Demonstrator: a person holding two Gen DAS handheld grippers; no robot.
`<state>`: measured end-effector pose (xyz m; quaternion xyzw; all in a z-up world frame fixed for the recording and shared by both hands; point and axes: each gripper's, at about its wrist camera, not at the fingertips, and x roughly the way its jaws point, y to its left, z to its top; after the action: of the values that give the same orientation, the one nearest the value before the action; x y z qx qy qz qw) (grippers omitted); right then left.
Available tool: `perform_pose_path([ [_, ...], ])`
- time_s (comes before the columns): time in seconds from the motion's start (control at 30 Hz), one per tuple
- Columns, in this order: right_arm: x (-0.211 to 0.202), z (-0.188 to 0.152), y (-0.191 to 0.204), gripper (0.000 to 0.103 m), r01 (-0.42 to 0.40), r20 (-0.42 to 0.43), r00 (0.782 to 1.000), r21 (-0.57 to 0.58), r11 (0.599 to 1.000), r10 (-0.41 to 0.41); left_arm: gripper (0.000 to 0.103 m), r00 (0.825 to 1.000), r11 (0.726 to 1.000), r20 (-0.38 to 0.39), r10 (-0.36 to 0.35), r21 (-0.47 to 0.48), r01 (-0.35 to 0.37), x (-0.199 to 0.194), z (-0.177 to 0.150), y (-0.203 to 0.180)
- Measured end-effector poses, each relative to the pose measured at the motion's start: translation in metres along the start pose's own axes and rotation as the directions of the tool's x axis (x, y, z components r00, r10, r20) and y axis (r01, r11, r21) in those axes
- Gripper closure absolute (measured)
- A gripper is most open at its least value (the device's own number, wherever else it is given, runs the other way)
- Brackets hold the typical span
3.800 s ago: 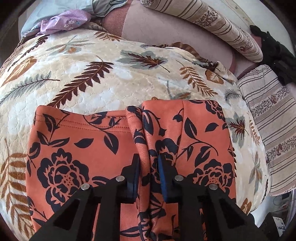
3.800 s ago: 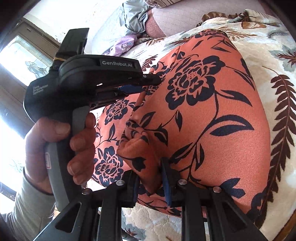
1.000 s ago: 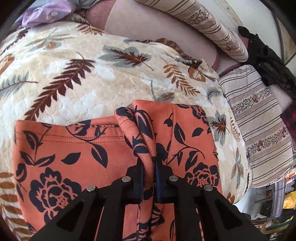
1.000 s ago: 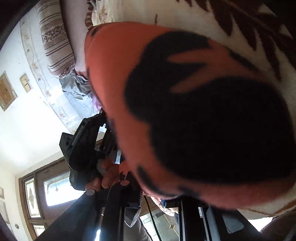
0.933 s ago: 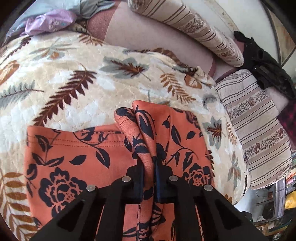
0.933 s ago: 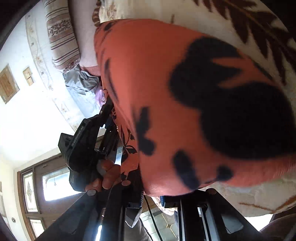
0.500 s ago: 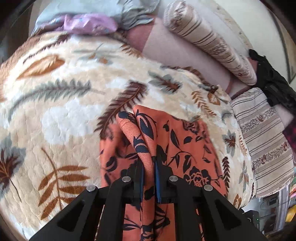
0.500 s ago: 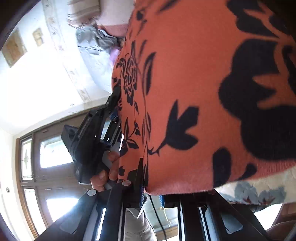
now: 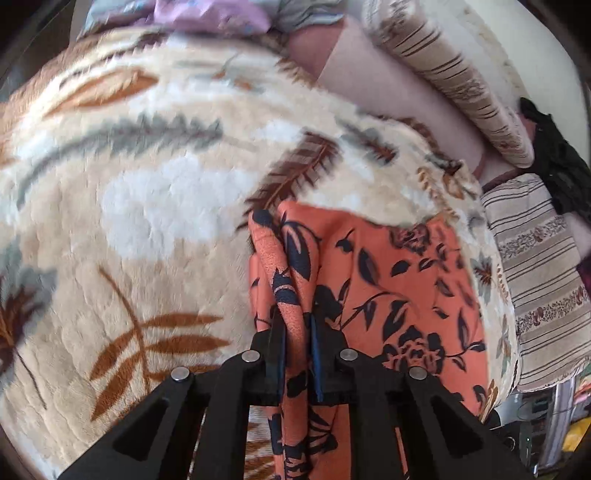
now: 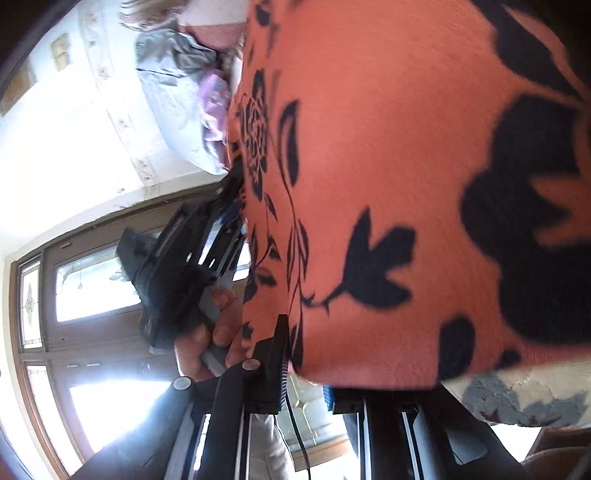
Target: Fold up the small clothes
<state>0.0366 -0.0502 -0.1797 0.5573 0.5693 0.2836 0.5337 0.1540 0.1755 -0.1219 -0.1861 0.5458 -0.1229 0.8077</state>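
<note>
The small garment is orange cloth with dark blue flowers point(image 9: 391, 280). It lies folded over on a cream leaf-patterned blanket point(image 9: 140, 206). My left gripper point(image 9: 297, 325) is shut on a bunched edge of the garment, lifted off the blanket. In the right wrist view the same garment point(image 10: 406, 166) fills most of the frame, draped close over the lens. My right gripper point(image 10: 306, 369) holds its lower edge between nearly closed fingers. The left gripper and the hand holding it show there at the left point(image 10: 192, 273).
Striped bolster pillows point(image 9: 454, 81) and a striped cushion point(image 9: 535, 269) lie at the back and right. Purple and grey clothes point(image 9: 210, 14) lie at the far edge. A black item point(image 9: 557, 158) sits at the right. A glazed wooden door point(image 10: 74, 302) is behind.
Both grippers closed on the garment and carried its left half up and over to the right. The blanket on the left is now bare.
</note>
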Motion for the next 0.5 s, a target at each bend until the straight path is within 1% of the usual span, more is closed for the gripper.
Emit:
perform_pose_path([
  [0.03,0.001,-0.003,-0.002,0.084,0.014,-0.009,1.000,-0.009,1.000,-0.014,0.086,0.999,1.000,0.027,-0.022,-0.001,0.022,-0.003,-0.003,0.002],
  [0.07,0.000,-0.006,-0.003,0.084,0.015,-0.016,1.000,-0.013,1.000,-0.015,0.083,0.999,1.000,0.041,-0.029,-0.008,0.029,-0.008,-0.005,0.002],
  [0.1,-0.002,-0.008,-0.002,0.084,0.009,-0.024,1.000,-0.017,1.000,-0.010,0.077,0.999,1.000,0.046,-0.021,-0.022,0.022,-0.013,-0.005,0.002],
  [0.13,-0.006,-0.009,-0.001,0.083,0.003,-0.030,1.000,-0.021,1.000,-0.004,0.056,0.999,0.999,0.050,0.012,-0.037,-0.010,-0.019,-0.005,0.002],
  [0.17,-0.009,-0.010,0.000,0.077,-0.001,-0.034,0.999,-0.026,1.000,0.000,0.048,0.997,0.998,0.063,0.053,-0.050,-0.050,-0.026,-0.006,0.002],
  [0.2,-0.012,-0.013,0.004,0.068,-0.007,-0.036,0.999,-0.033,0.999,0.005,0.048,0.994,0.996,0.083,0.069,-0.055,-0.064,-0.034,-0.009,0.003],
  [0.23,-0.017,-0.014,0.007,0.061,-0.013,-0.039,0.999,-0.043,0.999,0.011,0.048,0.994,0.998,0.101,0.049,-0.055,-0.044,-0.045,-0.013,0.002],
  [0.27,-0.018,-0.018,0.012,0.041,-0.024,-0.039,0.999,-0.059,0.998,0.022,0.048,0.993,0.999,0.115,0.021,-0.051,-0.015,-0.055,-0.020,0.000],
  [0.3,-0.025,-0.020,0.018,0.032,-0.035,-0.034,0.999,-0.081,0.996,0.032,0.049,0.992,0.999,0.125,0.006,-0.033,-0.002,-0.065,-0.028,-0.005],
  [0.37,-0.038,-0.025,0.025,0.032,-0.061,-0.034,0.998,-0.132,0.989,0.057,0.049,0.988,0.999,0.157,-0.008,0.032,0.003,-0.082,-0.047,-0.022],
  [0.4,-0.042,-0.026,0.033,0.032,-0.077,-0.035,0.997,-0.162,0.984,0.072,0.049,0.987,0.998,0.162,-0.017,0.064,0.007,-0.087,-0.057,-0.031],
  [0.43,-0.053,-0.031,0.037,0.032,-0.077,-0.026,0.997,-0.201,0.977,0.073,0.049,0.989,0.996,0.149,-0.010,0.087,-0.003,-0.086,-0.068,-0.037],
  [0.47,-0.064,-0.035,0.041,0.032,-0.065,-0.006,0.998,-0.244,0.968,0.066,0.049,0.992,0.994,0.123,0.027,0.105,-0.040,-0.079,-0.078,-0.040],
  [0.5,-0.080,-0.038,0.042,0.032,-0.055,0.013,0.998,-0.277,0.959,0.061,0.049,0.991,0.988,0.094,0.100,0.110,-0.110,-0.067,-0.086,-0.039],
])
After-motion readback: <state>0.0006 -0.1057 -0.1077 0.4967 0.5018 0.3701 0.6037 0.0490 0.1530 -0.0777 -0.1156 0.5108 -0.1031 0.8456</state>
